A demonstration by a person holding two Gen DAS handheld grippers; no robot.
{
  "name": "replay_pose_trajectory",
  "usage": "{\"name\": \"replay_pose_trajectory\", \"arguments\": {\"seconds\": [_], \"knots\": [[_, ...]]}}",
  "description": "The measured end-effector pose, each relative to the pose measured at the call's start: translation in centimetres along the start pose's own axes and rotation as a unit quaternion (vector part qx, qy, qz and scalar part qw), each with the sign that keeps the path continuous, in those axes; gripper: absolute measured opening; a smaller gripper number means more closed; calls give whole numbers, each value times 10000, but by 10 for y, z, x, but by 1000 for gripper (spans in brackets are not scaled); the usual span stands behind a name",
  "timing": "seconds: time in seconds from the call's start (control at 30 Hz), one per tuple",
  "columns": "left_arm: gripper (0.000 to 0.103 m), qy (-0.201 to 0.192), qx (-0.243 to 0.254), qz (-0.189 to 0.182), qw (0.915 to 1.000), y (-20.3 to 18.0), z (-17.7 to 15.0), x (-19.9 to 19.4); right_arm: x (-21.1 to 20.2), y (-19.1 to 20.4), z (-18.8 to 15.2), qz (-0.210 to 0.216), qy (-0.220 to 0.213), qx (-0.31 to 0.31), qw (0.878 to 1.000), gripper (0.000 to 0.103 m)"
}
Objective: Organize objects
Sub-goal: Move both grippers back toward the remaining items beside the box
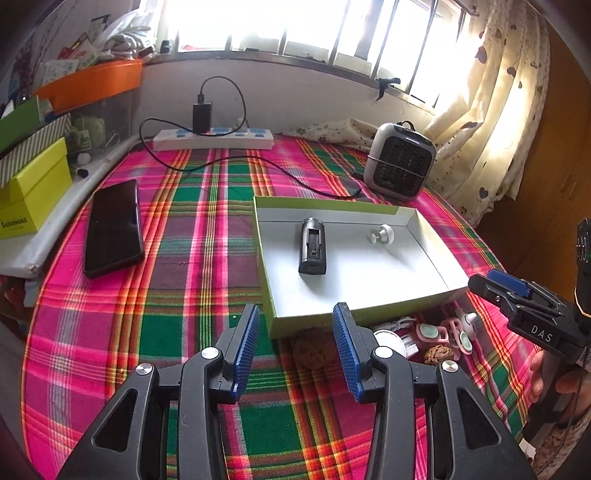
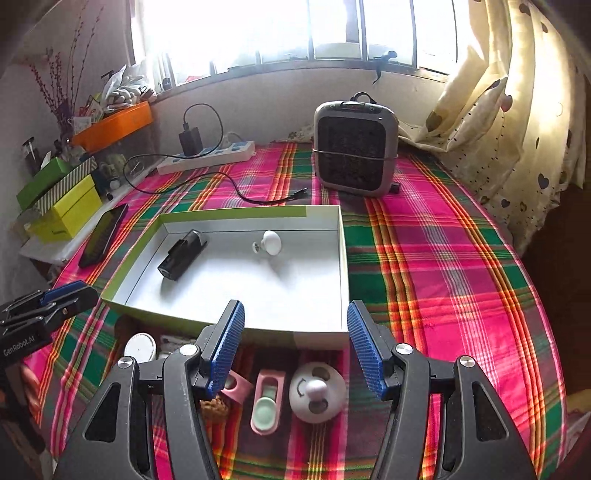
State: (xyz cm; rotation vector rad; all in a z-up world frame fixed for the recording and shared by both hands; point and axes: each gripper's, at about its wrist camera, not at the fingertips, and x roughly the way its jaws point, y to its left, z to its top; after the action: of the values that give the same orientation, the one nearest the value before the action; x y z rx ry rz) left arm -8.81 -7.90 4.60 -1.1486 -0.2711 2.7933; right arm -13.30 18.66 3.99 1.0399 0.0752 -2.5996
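In the box lid, the black device lies left of the knob.

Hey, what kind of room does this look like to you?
Most likely a room in a home, perhaps a bedroom. A plaid cloth covers the surface under a barred window with a heart-print curtain, and a small heater and a power strip sit on it.

Here's the bench, draped in a pink, green and red plaid cloth. Dead centre lies a shallow green-edged box lid, white inside. A black phone lies flat to its left. Against the back wall rests a white power strip, its black cable trailing forward. A small grey heater stands upright, back right. Small pink, white and brown items cluster along the lid's near edge.
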Motion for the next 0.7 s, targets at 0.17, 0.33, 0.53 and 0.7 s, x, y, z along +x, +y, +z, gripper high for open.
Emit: {"name": "replay_pose_trajectory", "arguments": {"seconds": [0.17,0.33,0.53,0.7], "knots": [[40,202,16,-206,9996,2,-12,5,-10,-7,-14,-123,-56,-1,9999,59],[40,338,-37,-282,9990,4,-18,12,-15,-11,-25,-314,-51,-133,9994,59],[40,410,-77,-288,9987,4,-23,18,-14,-20,-37,-295,64,9,9995,59],[40,507,-36,-319,9982,1,-25,24,-6,-21,-43,-261,221,15,9994,59]]}}
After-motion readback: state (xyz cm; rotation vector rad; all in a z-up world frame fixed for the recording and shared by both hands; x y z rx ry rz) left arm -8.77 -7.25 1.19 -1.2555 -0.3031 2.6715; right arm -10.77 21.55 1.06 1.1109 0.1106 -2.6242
